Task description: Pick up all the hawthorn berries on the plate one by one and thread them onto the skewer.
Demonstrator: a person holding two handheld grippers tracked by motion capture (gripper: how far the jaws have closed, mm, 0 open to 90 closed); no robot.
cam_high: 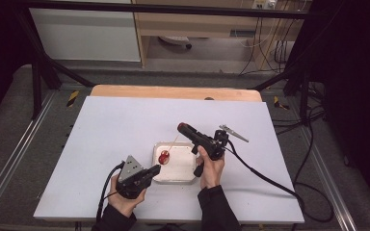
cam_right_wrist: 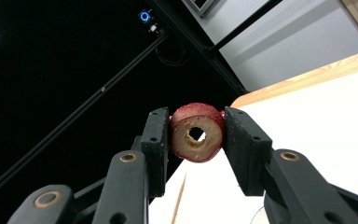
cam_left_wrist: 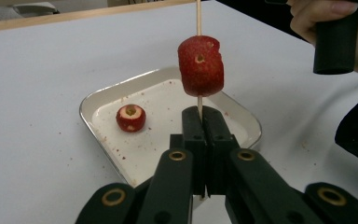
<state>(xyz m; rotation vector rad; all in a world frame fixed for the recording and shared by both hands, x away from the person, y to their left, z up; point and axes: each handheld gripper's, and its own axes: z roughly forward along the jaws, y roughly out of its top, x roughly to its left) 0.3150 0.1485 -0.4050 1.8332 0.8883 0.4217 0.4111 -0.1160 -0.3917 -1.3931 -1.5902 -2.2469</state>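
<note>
Nearest the person, the left claw (cam_high: 153, 169) sat at the near left corner of a shallow white tray (cam_high: 189, 177) on the white tabletop (cam_high: 111, 130). Its jaws were pressed together on the lower end of a thin wooden skewer (cam_left_wrist: 198, 16), which the left gripper view showed rising straight up from between them. A red, cored fruit piece (cam_left_wrist: 200, 66) was threaded on that skewer a little above the jaw tips, clear of the tray. Behind it, a second red fruit piece (cam_left_wrist: 130, 117) lay on the tray floor, hole upward, amid small red crumbs.

Farther out, just past the tray's far right corner, the right claw (cam_high: 182, 127) was held above the tabletop in the person's right hand (cam_high: 211, 166), pointing away toward the far left. In the right gripper view its jaws stood partly apart and pinched a round ring-shaped fruit slice (cam_right_wrist: 198, 133), red-skinned with pale flesh and a hole through its middle, one pad against each side. The skewer's upper end reached toward that claw in the high view.

Beyond the tabletop's far wooden edge (cam_high: 173, 91) were a grey floor, black frame bars and cables.
</note>
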